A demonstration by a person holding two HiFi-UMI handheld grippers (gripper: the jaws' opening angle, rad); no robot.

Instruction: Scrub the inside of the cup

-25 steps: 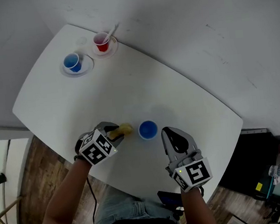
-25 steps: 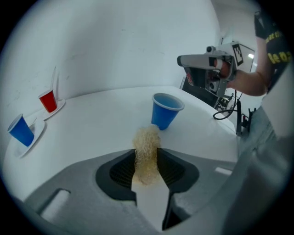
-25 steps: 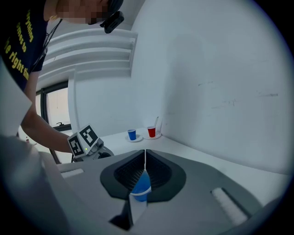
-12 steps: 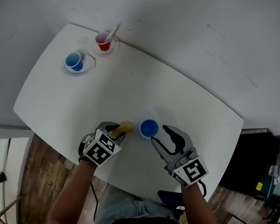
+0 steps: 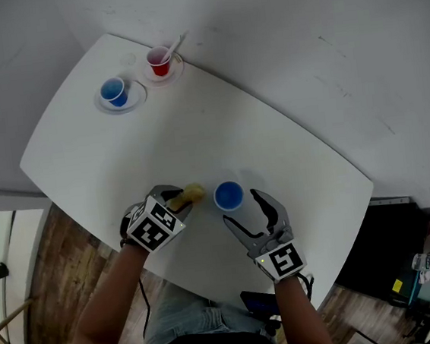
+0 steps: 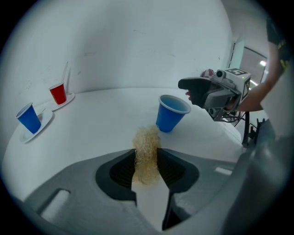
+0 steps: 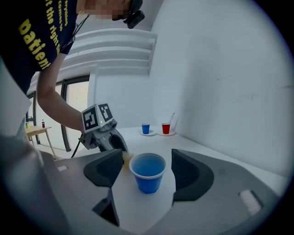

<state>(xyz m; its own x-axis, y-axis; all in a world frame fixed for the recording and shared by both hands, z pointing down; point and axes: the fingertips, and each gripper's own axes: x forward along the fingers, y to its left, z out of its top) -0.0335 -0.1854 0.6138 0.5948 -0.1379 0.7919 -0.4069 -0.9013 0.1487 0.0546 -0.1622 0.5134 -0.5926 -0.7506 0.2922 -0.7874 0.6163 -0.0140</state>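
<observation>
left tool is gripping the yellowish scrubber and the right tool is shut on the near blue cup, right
Not quite. The right tool is open, not shut on the near blue cup: the right gripper view shows its jaws apart, having just been opening, with the cup standing between them untouched. The left tool does grip the scrubber.

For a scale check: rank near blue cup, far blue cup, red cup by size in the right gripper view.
1. near blue cup, though closest.
2. far blue cup and red cup look alike.
</observation>
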